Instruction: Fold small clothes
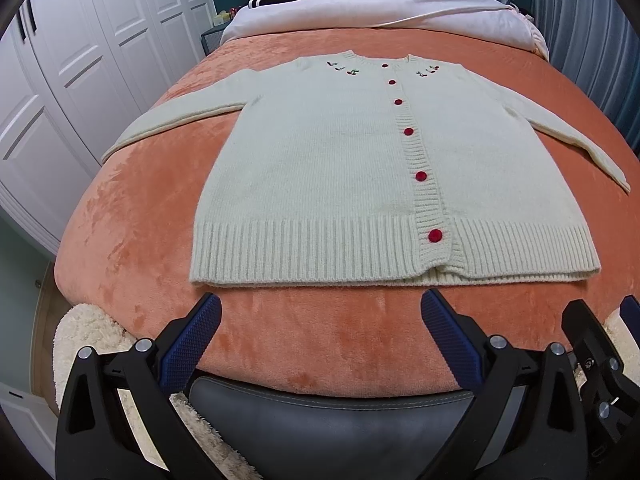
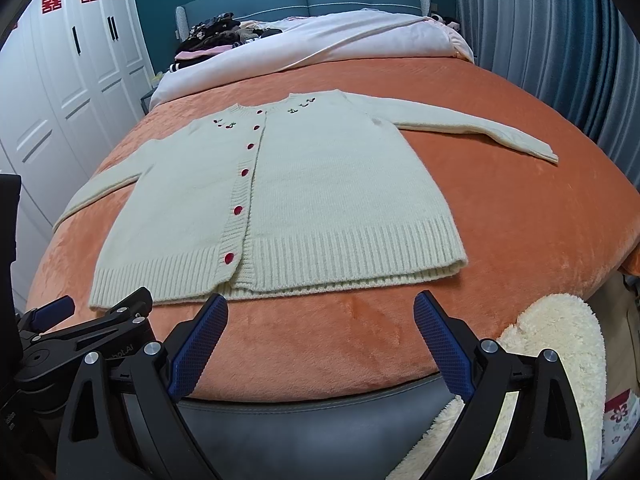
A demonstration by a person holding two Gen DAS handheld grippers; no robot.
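Okay, cardigan (image 1: 360,168) lies flat near the bed's (image 1: 320,340) foot edge; left gripper (image 1: 320,316) and right gripper (image 2: 320,316) both gape wide, empty. Pinch a sleeve cuff first, I'd say.

The cream cardigan (image 1: 320,168) has red buttons (image 1: 435,235) and lies on an orange blanket (image 1: 320,344); blue-padded black gripper fingers (image 1: 192,344).
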